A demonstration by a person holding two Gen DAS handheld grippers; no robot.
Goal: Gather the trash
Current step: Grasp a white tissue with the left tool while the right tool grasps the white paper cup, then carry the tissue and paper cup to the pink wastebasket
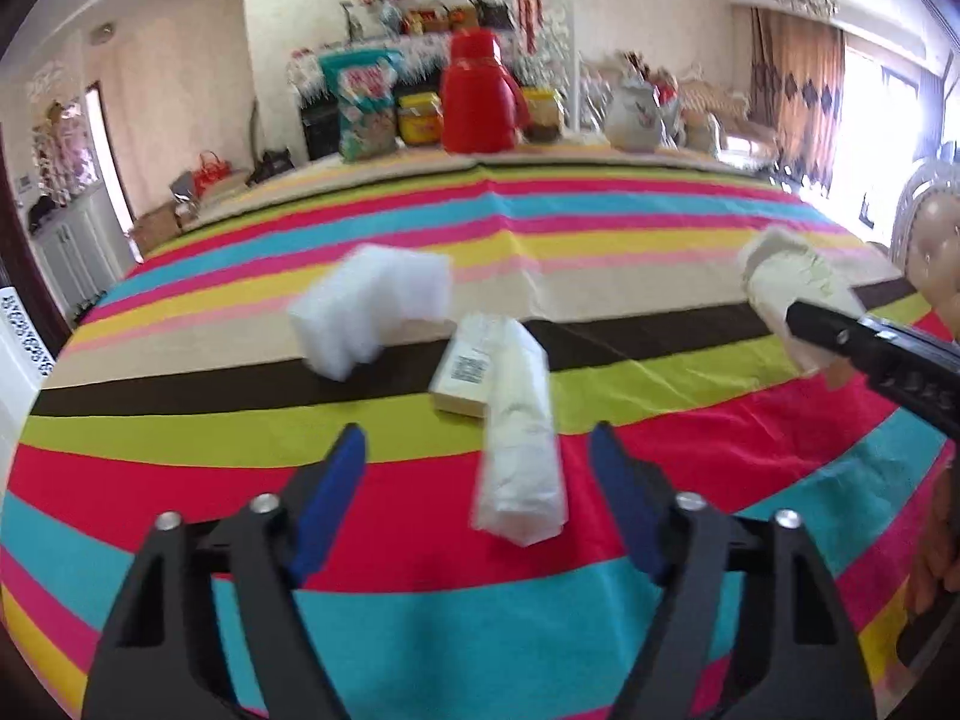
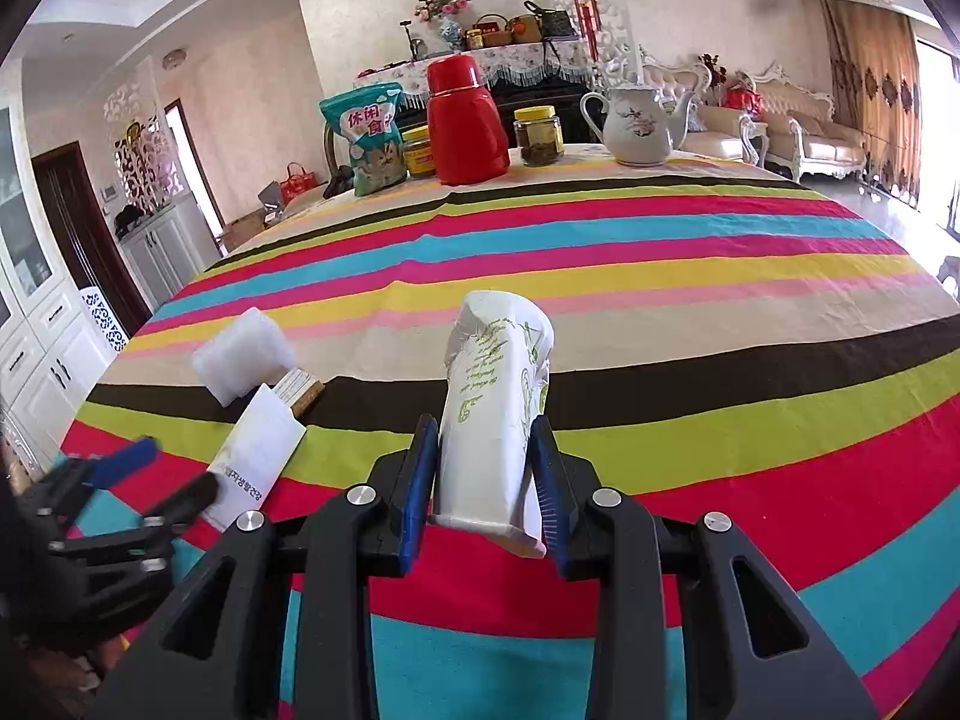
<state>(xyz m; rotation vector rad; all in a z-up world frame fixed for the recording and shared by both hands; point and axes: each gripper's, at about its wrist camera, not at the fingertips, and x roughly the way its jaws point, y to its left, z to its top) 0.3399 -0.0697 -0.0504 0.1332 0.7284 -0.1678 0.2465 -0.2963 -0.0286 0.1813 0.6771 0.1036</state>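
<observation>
A long white paper packet [image 1: 519,456] lies on the striped tablecloth [image 1: 180,480], between the blue pads of my left gripper [image 1: 480,456]. The pads stand apart from it on both sides, so this gripper is open. Behind the packet lie a small barcoded box [image 1: 465,375] and a white foam piece [image 1: 372,306]. My right gripper [image 2: 486,438] is shut on a crushed white paper cup [image 2: 498,384] with green print, held above the cloth. The cup [image 1: 792,282] also shows at the right of the left wrist view. The packet [image 2: 258,450] and left gripper [image 2: 159,477] appear lower left in the right wrist view.
Along the far table edge stand a snack bag [image 2: 375,138], a yellow-lidded jar [image 2: 420,153], a red thermos [image 2: 468,120], another jar [image 2: 538,135] and a white teapot [image 2: 636,126]. A person's hand [image 1: 936,546] is at the right edge.
</observation>
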